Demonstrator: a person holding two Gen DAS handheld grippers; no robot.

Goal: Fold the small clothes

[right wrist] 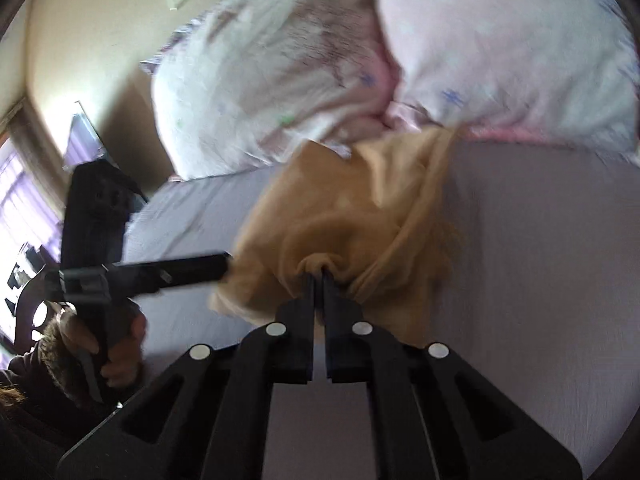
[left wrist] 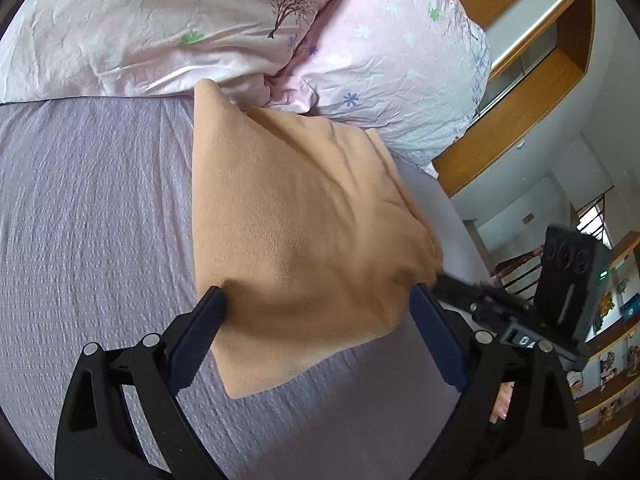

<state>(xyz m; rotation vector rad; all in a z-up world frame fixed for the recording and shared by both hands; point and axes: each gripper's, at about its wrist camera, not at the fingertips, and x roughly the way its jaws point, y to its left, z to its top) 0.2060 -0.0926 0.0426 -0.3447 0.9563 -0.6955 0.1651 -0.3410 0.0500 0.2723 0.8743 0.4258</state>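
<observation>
A tan fleecy cloth [left wrist: 304, 216] lies folded into a rough rectangle at the centre of the left wrist frame, on the lilac bed [left wrist: 88, 208], its far corner touching the flowered pink pillows [left wrist: 248, 28] at the top. The left gripper [left wrist: 318, 300] stands wide open, straddling the cloth's near edge. The right gripper [right wrist: 319, 276], blurred, is pinched tight on a bunched fold of cloth.

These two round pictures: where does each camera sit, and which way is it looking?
Left wrist view: sits on the left tool, looking along its open fingers over the tan cloth toward the pillows.
Right wrist view: sits on the right tool, shut on the cloth; the person's left hand shows.
Both share cloth, pillows and grey bedsheet.
</observation>
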